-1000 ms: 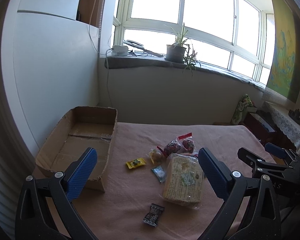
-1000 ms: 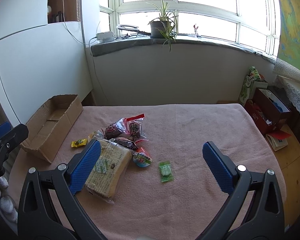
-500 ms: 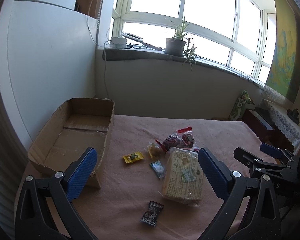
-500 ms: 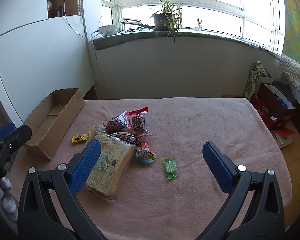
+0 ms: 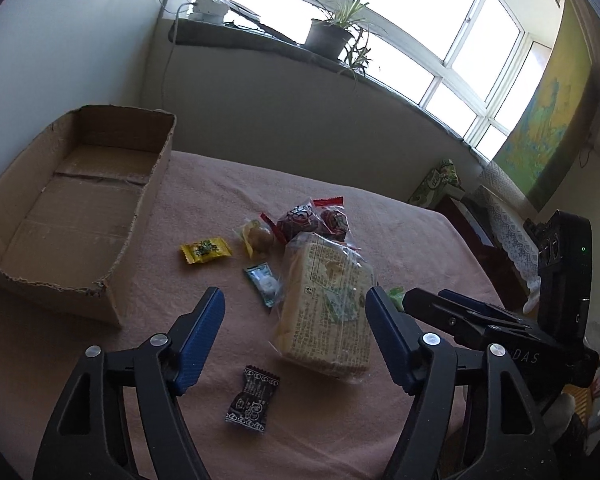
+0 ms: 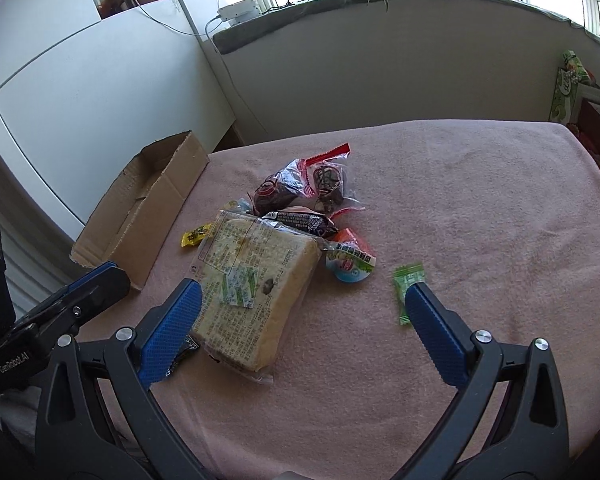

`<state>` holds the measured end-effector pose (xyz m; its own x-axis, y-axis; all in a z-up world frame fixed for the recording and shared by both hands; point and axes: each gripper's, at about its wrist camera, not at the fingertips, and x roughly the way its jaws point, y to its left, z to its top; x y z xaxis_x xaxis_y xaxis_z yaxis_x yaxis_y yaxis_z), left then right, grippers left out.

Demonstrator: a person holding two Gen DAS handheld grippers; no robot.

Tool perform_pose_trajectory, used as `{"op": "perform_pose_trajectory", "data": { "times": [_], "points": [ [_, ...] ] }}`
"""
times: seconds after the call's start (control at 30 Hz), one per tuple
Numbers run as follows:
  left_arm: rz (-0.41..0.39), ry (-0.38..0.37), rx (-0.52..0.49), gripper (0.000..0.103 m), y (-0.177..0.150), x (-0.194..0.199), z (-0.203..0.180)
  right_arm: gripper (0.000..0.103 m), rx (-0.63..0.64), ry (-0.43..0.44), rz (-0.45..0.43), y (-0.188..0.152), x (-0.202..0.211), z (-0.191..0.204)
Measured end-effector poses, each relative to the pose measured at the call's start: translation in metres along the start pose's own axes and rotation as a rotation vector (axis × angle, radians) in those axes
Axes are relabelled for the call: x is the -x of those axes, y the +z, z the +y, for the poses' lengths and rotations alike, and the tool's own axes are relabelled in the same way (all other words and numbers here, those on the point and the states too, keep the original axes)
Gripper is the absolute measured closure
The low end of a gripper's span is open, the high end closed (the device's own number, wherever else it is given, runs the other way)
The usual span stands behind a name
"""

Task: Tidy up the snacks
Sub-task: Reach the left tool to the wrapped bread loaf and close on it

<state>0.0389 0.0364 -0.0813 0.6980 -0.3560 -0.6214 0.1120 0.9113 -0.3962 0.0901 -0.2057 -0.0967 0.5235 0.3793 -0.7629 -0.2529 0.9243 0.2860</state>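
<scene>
Snacks lie in a heap on the pink cloth. The biggest is a wrapped bread pack (image 5: 326, 308) (image 6: 256, 280). Around it are a clear bag of red-wrapped snacks (image 5: 312, 220), a yellow candy (image 5: 205, 251), a teal packet (image 5: 265, 283), a black candy (image 5: 253, 398), a round jelly cup (image 6: 350, 260), a dark bar (image 6: 300, 220) and a green candy (image 6: 408, 280). My left gripper (image 5: 294, 304) hovers above the cloth with its jaws closing and nothing pressed between them. My right gripper (image 6: 303, 294) is open over the bread pack's near end, touching nothing.
An empty cardboard box (image 5: 72, 200) (image 6: 148, 204) sits at the cloth's left edge. A white cabinet (image 6: 80, 92) stands behind it. A potted plant (image 5: 332, 32) stands on the window sill. Boxes and bags (image 6: 576, 80) crowd the floor past the right edge.
Both grippers have sunk and tipped downward toward the snacks, so the heap looks larger and closer. The left jaws have narrowed. The snacks lie where they were.
</scene>
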Motion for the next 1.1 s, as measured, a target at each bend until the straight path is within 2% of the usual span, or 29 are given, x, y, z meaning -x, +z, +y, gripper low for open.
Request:
{"op": "perform_pose_trajectory", "data": {
  "times": [0.1, 0.17, 0.33, 0.43, 0.6, 0.67, 0.83, 0.97, 1.1],
  "points": [
    [0.030, -0.028, 0.016, 0.042, -0.001, -0.009, 0.003, 0.000, -0.035, 0.056, 0.035, 0.000, -0.010, -0.002],
    [0.048, -0.044, 0.026, 0.047, -0.002, -0.013, 0.005, 0.007, -0.060, 0.084, 0.057, -0.001, -0.018, -0.004],
    [0.086, -0.049, 0.028, 0.054, -0.004, -0.025, 0.007, 0.014, -0.101, 0.134, 0.107, -0.005, -0.031, -0.008],
    [0.112, -0.065, 0.042, 0.057, -0.005, -0.031, 0.009, 0.027, -0.123, 0.165, 0.138, -0.007, -0.039, -0.009],
    [0.144, -0.070, 0.052, 0.057, -0.007, -0.043, 0.014, 0.032, -0.146, 0.195, 0.166, -0.011, -0.049, -0.010],
    [0.156, -0.070, 0.055, 0.064, -0.008, -0.046, 0.015, 0.037, -0.155, 0.203, 0.178, -0.012, -0.053, -0.011],
    [0.168, -0.079, 0.054, 0.066, -0.008, -0.051, 0.018, 0.040, -0.191, 0.249, 0.193, -0.012, -0.059, -0.019],
    [0.172, -0.088, 0.059, 0.067, -0.008, -0.053, 0.018, 0.056, -0.181, 0.286, 0.188, -0.011, -0.057, -0.014],
    [0.172, -0.090, 0.052, 0.067, -0.007, -0.052, 0.015, 0.057, -0.150, 0.270, 0.181, -0.009, -0.055, -0.008]
  ]
}}
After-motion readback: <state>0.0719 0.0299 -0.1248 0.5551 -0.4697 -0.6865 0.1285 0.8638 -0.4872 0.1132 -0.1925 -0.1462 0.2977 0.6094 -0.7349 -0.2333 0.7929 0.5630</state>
